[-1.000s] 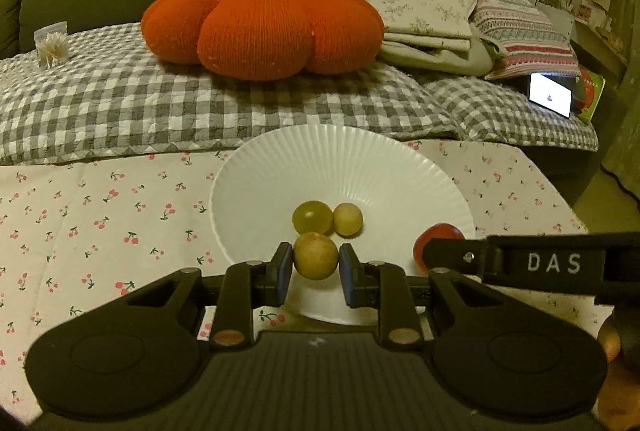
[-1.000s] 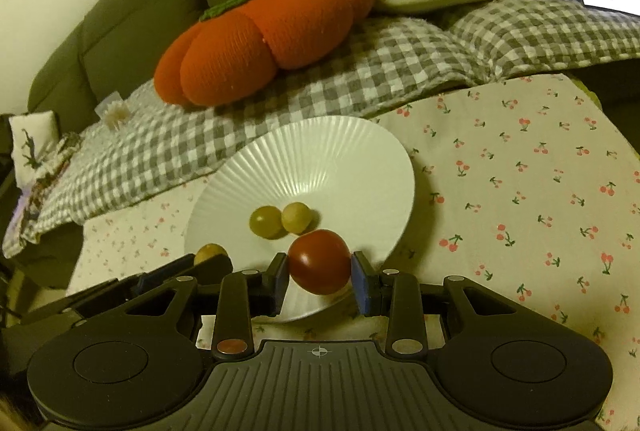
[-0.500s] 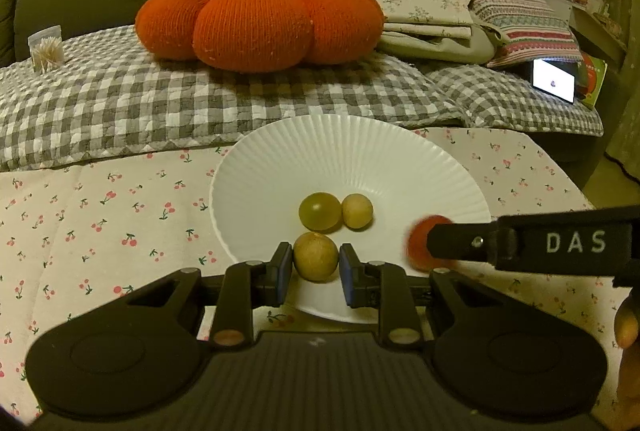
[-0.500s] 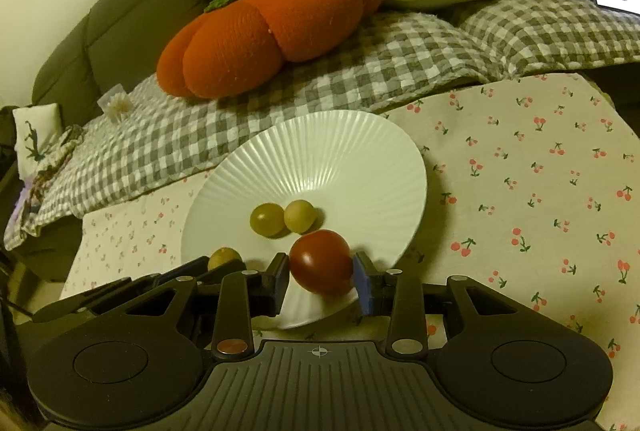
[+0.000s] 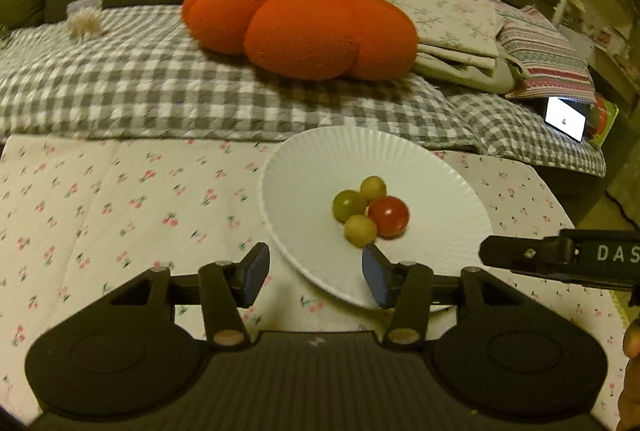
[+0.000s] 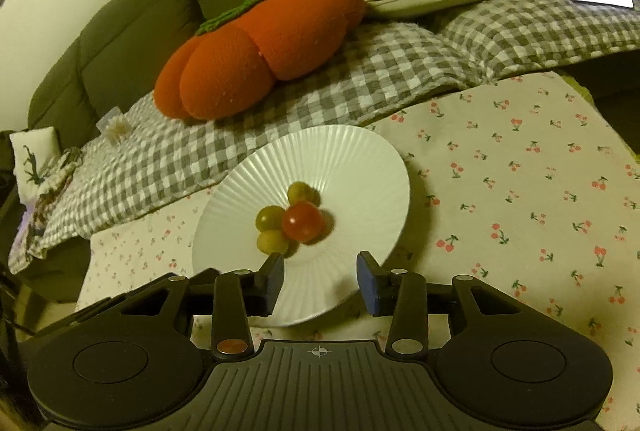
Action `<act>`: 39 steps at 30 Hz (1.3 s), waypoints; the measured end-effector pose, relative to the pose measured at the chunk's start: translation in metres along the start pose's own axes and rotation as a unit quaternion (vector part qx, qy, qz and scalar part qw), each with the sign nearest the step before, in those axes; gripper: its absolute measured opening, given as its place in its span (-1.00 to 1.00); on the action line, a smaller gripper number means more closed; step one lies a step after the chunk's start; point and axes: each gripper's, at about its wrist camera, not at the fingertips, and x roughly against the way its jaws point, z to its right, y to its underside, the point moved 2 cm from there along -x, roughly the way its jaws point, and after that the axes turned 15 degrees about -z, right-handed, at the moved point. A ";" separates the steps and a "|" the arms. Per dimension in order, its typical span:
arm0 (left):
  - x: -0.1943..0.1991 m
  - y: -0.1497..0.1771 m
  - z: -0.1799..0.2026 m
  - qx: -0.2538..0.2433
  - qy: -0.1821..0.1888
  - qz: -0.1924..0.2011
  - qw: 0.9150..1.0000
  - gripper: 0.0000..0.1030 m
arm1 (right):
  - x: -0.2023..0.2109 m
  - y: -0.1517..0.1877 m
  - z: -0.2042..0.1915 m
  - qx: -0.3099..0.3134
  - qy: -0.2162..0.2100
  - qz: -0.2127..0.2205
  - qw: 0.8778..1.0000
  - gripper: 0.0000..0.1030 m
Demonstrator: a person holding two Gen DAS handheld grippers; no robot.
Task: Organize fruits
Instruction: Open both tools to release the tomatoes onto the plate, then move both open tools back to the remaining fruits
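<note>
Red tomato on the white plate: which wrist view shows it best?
The right wrist view: the red tomato sits near the picture's middle, almost whole, above the open tongs, touching the green fruits. The left wrist view shows it off to the right on the white plate, its lower left edge hidden behind a yellow-green fruit.

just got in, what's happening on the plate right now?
A person with a gripper in each hand is putting fruit on the white plate. The red tomato and three yellow-green fruits sit clustered there. The left gripper and right gripper are both opening, with nothing between their fingers.
</note>
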 end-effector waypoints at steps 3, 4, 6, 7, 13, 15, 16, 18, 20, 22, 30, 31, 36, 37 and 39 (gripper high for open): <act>0.006 0.006 -0.004 0.010 -0.005 -0.015 1.000 0.00 | 0.005 0.004 -0.002 0.000 0.001 -0.002 1.000 -0.23; 0.009 0.009 -0.006 0.013 -0.005 -0.016 1.000 0.01 | 0.007 0.005 -0.002 -0.001 0.001 -0.003 1.000 -0.23; 0.015 0.013 -0.008 0.017 -0.009 -0.019 1.000 0.12 | 0.010 0.009 -0.002 -0.001 -0.001 -0.003 1.000 -0.19; 0.019 0.016 -0.009 0.019 -0.012 -0.019 1.000 0.14 | 0.012 0.012 -0.003 0.000 0.000 -0.004 1.000 -0.10; 0.038 0.026 -0.010 0.025 -0.019 -0.019 0.999 0.34 | 0.020 0.031 -0.014 0.025 0.014 -0.009 1.000 0.01; 0.045 0.029 -0.010 0.029 -0.017 -0.017 0.999 0.43 | 0.022 0.037 -0.019 0.034 0.011 -0.013 0.999 0.05; 0.049 0.031 -0.010 0.029 -0.021 -0.015 0.999 0.47 | 0.023 0.040 -0.022 0.040 0.010 -0.014 0.999 0.07; 0.056 0.034 -0.010 0.028 -0.039 -0.007 0.999 0.63 | 0.025 0.044 -0.026 0.048 0.014 -0.014 0.999 0.13; 0.061 0.038 -0.012 0.024 -0.052 -0.002 0.998 0.69 | 0.027 0.048 -0.029 0.055 0.022 -0.014 0.998 0.18; 0.064 0.043 -0.017 0.030 -0.056 -0.004 0.998 0.73 | 0.028 0.052 -0.032 0.059 0.024 -0.016 0.998 0.18; 0.070 0.051 -0.037 0.066 -0.048 -0.009 0.997 0.78 | 0.041 0.070 -0.035 0.065 0.028 -0.008 0.997 0.35; 0.071 0.053 -0.039 0.068 -0.052 -0.009 0.996 0.78 | 0.041 0.073 -0.034 0.064 0.028 -0.009 0.998 0.36; 0.073 0.060 -0.044 0.073 -0.044 -0.016 0.996 0.78 | 0.038 0.088 -0.032 0.061 0.023 -0.032 0.997 0.37; 0.073 0.062 -0.045 0.072 -0.046 -0.017 0.996 0.78 | 0.037 0.089 -0.033 0.064 0.024 -0.036 0.997 0.37; 0.074 0.064 -0.048 0.073 -0.049 -0.022 0.996 0.77 | 0.036 0.091 -0.035 0.065 0.023 -0.041 0.997 0.37</act>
